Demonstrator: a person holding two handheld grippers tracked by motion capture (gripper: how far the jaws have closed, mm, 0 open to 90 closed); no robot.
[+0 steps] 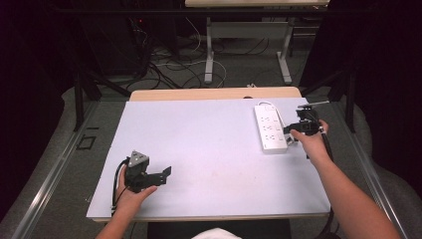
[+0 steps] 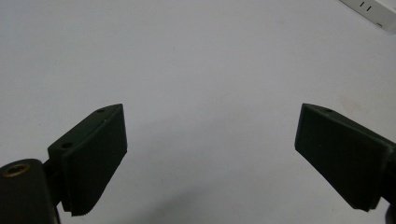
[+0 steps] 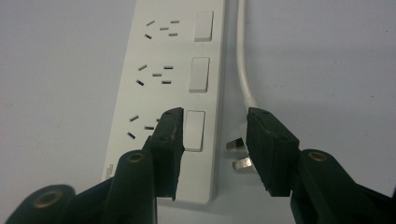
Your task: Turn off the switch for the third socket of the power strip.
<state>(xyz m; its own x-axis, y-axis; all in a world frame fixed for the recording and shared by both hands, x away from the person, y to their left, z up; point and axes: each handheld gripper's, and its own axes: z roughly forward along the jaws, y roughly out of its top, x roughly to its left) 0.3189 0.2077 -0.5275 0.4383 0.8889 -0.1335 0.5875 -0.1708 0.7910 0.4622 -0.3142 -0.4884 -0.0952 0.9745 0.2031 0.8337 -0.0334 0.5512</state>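
Observation:
A white power strip (image 1: 270, 128) with three sockets and three switches lies at the table's right. In the right gripper view the power strip (image 3: 163, 79) runs away from me, and its white cable (image 3: 243, 65) ends in a plug whose metal prongs (image 3: 238, 156) lie beside the near end. My right gripper (image 3: 212, 140) is open; one jaw sits over the nearest switch (image 3: 194, 129), the other over the plug body. My right gripper (image 1: 294, 129) hovers at the strip's right edge. Low over bare table at the front left, my left gripper (image 1: 166, 173) (image 2: 210, 144) stands wide open with nothing between its jaws.
A white sheet (image 1: 199, 139) covers the table, with a wooden strip (image 1: 214, 93) showing at the far edge. Beyond stand another table's legs (image 1: 209, 55) and loose cables (image 1: 169, 69) on the floor. A corner of the power strip (image 2: 373, 9) shows far off.

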